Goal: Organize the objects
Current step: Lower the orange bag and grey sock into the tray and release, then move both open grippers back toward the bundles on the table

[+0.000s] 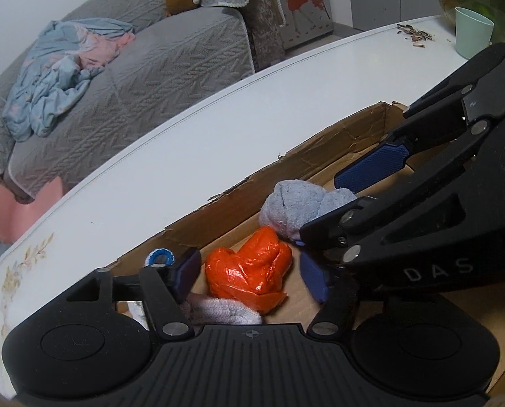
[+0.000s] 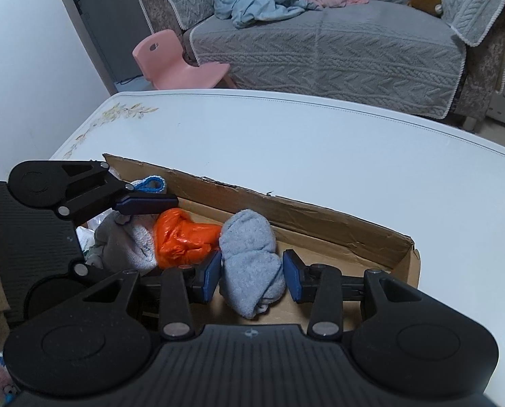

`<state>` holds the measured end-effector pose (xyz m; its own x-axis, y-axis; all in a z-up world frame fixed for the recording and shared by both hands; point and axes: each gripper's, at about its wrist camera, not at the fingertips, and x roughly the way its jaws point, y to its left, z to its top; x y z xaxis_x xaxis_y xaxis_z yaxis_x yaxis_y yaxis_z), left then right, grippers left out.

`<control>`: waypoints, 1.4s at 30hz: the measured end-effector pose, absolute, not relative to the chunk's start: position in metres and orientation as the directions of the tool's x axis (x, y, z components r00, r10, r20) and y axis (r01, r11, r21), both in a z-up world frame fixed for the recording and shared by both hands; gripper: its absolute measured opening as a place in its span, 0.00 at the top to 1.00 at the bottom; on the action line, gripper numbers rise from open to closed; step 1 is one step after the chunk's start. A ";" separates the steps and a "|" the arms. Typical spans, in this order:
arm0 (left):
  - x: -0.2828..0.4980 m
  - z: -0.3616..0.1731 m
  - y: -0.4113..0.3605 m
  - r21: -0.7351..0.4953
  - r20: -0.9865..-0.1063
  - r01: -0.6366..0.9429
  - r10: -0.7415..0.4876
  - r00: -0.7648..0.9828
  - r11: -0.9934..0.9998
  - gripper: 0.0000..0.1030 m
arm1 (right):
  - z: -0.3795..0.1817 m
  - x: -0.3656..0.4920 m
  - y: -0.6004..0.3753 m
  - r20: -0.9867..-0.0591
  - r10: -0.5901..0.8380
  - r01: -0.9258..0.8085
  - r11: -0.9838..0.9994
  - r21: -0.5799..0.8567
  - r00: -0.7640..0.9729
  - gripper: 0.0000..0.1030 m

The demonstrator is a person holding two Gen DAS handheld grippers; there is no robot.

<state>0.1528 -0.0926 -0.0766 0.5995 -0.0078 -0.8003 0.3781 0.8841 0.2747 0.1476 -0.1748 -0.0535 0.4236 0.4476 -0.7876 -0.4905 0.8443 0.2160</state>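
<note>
both grippers in cardboard box (image 2: pixel 320 224): left gripper (image 1: pixel 252 273) straddles orange bag (image 1: pixel 249 268).

Both wrist views look steeply down, close, sharing the cardboard box (image 1: pixel 323 156).

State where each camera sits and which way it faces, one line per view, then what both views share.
Left wrist: on the left gripper, tilted down into the cardboard box; its own fingers flank the orange bag, and the right gripper enters at right.
Right wrist: on the right gripper, tilted down into the same box; its fingers clasp the grey cloth bundle, left gripper at left.
Shared: both grippers, the box contents, white table, grey sofa.
</note>
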 end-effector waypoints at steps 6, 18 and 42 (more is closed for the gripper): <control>0.154 -0.076 -0.097 0.282 -0.800 0.379 -0.002 0.600 0.881 0.26 | -0.049 0.147 -0.175 -0.781 0.451 -0.490 0.845 0.216 0.432 0.62; 0.147 -0.064 -0.099 0.275 -0.790 0.373 -0.013 0.613 0.886 0.23 | -0.046 0.156 -0.174 -0.779 0.451 -0.487 0.846 0.217 0.436 0.61; 0.061 0.036 -0.039 0.134 -0.760 0.221 -0.043 0.649 0.966 0.15 | 0.004 0.116 -0.192 -0.746 0.463 -0.485 0.848 0.214 0.479 0.52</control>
